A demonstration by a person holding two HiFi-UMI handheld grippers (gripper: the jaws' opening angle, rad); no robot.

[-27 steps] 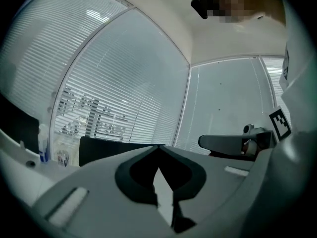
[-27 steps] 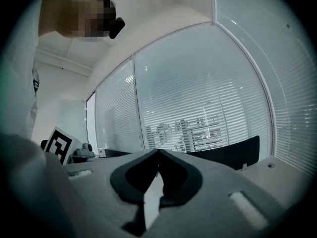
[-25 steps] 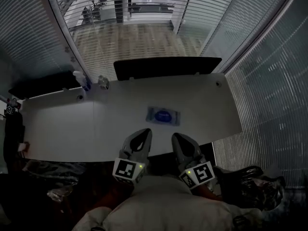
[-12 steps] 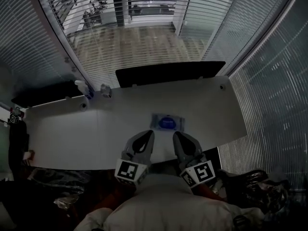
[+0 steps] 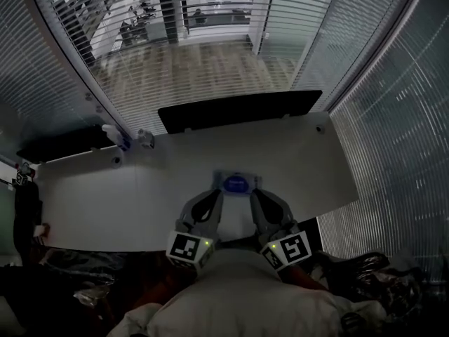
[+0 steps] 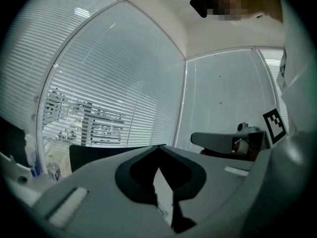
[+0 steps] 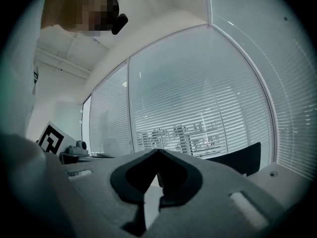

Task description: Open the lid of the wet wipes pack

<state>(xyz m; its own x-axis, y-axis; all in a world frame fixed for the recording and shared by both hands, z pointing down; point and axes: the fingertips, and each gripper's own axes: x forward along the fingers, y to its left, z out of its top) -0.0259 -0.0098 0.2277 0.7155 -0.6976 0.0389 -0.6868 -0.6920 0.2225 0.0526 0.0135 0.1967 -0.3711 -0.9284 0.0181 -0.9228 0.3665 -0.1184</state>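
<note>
Overhead, slatted blinds [image 5: 175, 27] wall the room on the far and right sides. The white table [image 5: 105, 188] spreads below them, with a black panel [image 5: 238, 109] along its far edge. The left gripper [image 5: 212, 194] and right gripper [image 5: 257, 194] reach in from the near edge. Each has its jaws brought together at the tips with nothing between them. The wet wipes pack [image 5: 236, 183] lies flat on the table just beyond both tips, between them. Nothing grips it, so I judge that opening has not begun. Its lid looks down, though it is small here. Small bottles [image 5: 119, 137] stand far left. The pack shows a blue oval, its writing unreadable.
</note>
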